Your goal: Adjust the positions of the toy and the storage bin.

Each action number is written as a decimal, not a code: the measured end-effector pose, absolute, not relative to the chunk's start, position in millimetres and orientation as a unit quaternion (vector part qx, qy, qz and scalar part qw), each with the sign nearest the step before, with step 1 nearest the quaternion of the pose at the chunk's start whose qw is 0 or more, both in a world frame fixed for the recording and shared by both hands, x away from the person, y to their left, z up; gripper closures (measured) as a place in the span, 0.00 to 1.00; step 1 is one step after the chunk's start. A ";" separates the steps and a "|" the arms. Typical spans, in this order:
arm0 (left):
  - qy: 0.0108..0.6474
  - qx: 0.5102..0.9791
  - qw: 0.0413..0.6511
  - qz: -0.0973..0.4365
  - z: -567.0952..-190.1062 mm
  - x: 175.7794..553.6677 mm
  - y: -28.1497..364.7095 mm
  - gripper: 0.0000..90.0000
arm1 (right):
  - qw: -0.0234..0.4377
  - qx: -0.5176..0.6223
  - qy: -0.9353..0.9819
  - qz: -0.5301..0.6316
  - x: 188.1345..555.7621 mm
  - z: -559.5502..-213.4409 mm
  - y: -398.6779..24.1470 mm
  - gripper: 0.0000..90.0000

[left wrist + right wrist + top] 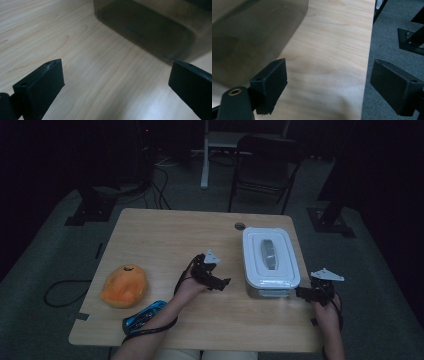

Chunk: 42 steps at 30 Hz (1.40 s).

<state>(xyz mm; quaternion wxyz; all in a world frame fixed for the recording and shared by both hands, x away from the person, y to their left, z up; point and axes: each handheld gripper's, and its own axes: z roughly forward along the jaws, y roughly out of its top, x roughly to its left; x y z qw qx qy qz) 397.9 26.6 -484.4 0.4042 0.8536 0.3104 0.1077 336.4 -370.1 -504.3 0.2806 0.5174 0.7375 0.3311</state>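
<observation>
A pale wooden worktop [165,235] is carrying everything, standing on grey carpet in a dim room. Toward its right side a rectangular lidded container [270,262] is sitting, white lid on top with a grey handle in the middle and a smoky translucent body below. Near the left edge an orange papaya-like fruit [124,285] is lying, and just beside it, close to the near edge, a blue handheld object [145,316] is resting by the person's left forearm.

The left claw [220,282] is hovering just left of the container's near corner, its jaws standing wide apart and holding nothing; in the left gripper view the container's dark wall [155,30] is looming just ahead of them. The right claw [306,293] is hanging at the container's near right corner, jaws likewise spread and empty, one over wood and the other out past the worktop's edge, with the container wall [249,32] close at the left
</observation>
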 end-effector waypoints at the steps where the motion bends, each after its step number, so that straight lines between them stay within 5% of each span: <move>1: 0.310 0.855 0.400 0.111 -485.7 401.5 22.3 0.01 | 0.280 0.518 0.737 0.333 339.0 -504.2 -369.9 0.15; 28: 0.302 0.871 0.372 0.106 -478.7 440.2 -25.6 0.01 | 0.241 0.510 0.732 0.382 371.1 -498.7 -361.7 0.21; 42: 0.303 0.877 0.359 0.101 -477.1 439.6 -16.7 0.01 | 0.230 0.500 0.740 0.386 374.5 -499.3 -354.2 0.23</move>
